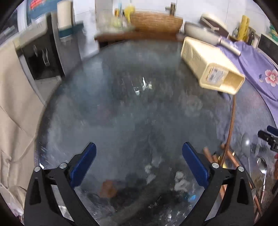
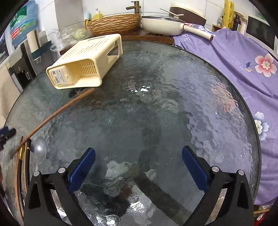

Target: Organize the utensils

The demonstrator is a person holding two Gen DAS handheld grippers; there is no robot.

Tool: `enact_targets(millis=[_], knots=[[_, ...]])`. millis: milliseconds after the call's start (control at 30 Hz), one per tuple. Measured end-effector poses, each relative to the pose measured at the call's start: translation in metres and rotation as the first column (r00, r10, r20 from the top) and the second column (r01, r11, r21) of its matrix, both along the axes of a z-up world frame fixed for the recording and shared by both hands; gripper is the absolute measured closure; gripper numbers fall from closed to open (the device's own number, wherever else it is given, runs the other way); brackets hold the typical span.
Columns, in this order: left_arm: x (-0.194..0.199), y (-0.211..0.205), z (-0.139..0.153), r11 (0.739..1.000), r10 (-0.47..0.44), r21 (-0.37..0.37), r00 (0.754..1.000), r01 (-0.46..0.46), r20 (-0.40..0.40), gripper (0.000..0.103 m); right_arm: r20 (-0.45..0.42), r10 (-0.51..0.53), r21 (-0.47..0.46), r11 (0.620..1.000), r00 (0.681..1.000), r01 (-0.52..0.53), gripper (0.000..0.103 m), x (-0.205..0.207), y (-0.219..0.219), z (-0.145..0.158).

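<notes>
left wrist view: left gripper [image 1: 139, 161], blue pads spread wide, nothing between them, hovering over a round textured glass table [image 1: 121, 104]; picture blurred.
cream utensil holder [image 1: 211, 65], perforated plastic, lying on its side at the far right of the table, labelled base toward the camera.
long brown chopstick [image 1: 231, 125], running from just under the holder's base down to a bundle of further chopsticks [image 1: 224, 156] at the near right edge.
metal spoons, two: one [image 1: 245, 141] just beyond the bundle, one [image 1: 262, 166] nearer the rim.
purple floral cloth [image 1: 252, 57], draped over the far right rim.

right wrist view: right gripper [image 2: 139, 165], pads likewise released and apart, empty, above bare glass.
utensil holder [image 2: 83, 64], on its side at the far left, open cavity visible.
brown chopstick [image 2: 57, 113], slanting from near the holder's base to the left edge, across the other chopsticks [image 2: 21, 153].
spoon [image 2: 40, 148], bowl up, just right of that bundle.
background: woven basket [image 2: 114, 23], white pan [image 2: 163, 24], brass tap [image 2: 134, 7], purple cloth [image 2: 243, 60].
</notes>
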State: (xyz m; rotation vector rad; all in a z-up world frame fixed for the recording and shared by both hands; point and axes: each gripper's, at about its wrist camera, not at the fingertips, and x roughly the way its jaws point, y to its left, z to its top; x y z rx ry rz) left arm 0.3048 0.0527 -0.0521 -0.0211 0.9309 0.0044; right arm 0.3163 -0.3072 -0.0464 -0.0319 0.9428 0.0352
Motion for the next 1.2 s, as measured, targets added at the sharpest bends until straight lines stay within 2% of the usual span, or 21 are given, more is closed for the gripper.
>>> enact_targets(millis=[67, 133, 1200], knots=[[-0.001, -0.002, -0.002, 1.000, -0.007, 0.001, 1.000, 0.007, -0.007, 0.006, -0.002, -0.002, -0.001, 1.000, 1.000, 0.002, 0.005, 0.002, -0.001, 0.001], [-0.001, -0.005, -0.003, 0.999, -0.004, 0.034, 1.000, 0.004, -0.016, 0.005, -0.002, -0.002, -0.003, 1.000, 1.000, 0.002, 0.005, 0.002, -0.001, 0.001], [-0.001, -0.012, 0.001, 1.000, -0.003, 0.025, 1.000, 0.004, -0.016, 0.005, -0.003, -0.001, -0.001, 1.000, 1.000, 0.001, 0.005, 0.001, -0.002, 0.001]])
